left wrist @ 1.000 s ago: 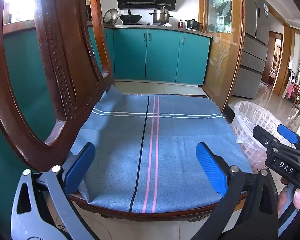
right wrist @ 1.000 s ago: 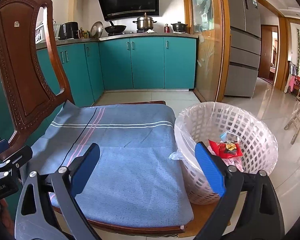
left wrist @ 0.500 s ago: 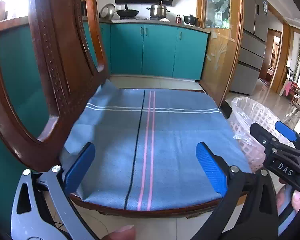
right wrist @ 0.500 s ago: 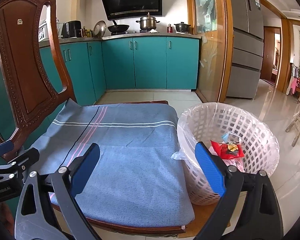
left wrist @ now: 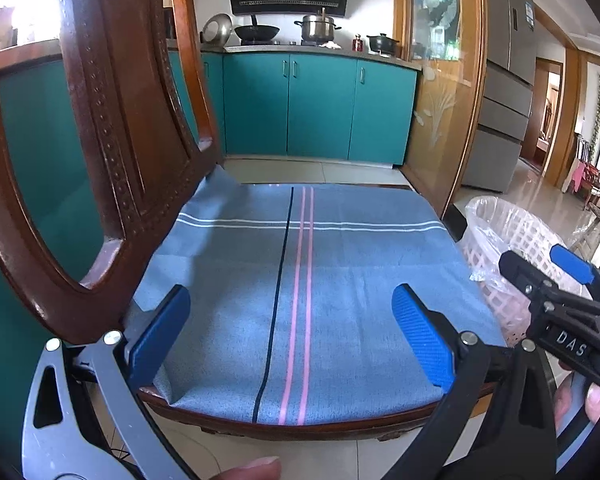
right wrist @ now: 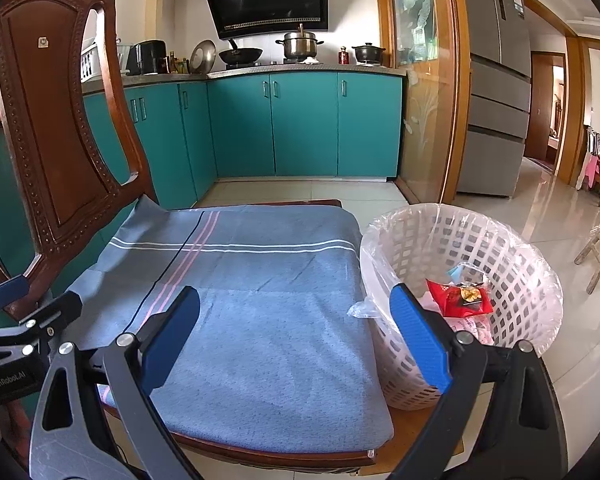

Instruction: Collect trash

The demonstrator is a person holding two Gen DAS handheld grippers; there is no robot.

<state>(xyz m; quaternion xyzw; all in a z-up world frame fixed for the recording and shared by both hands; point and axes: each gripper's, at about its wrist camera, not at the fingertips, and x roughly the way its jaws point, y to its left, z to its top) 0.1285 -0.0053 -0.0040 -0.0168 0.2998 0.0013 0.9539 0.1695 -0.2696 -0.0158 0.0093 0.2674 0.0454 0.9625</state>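
Both grippers have eased back from the chair seat, which sits a little farther off in both wrist views than a second ago.

Left gripper [left wrist: 288,328] and right gripper [right wrist: 296,332] hover over the seat's near edge, jaws spread wide and empty. No litter shows on the blue cloth [left wrist: 300,280]; the trash seen, a red wrapper [right wrist: 458,298], already lies in the lined white basket [right wrist: 532,280] just beside the seat's right edge. Collection looks nearly finished. To do this step well, I would scan the floor before withdrawing. Open room lies rightward; the chair back [right wrist: 56,120] crowds the left.
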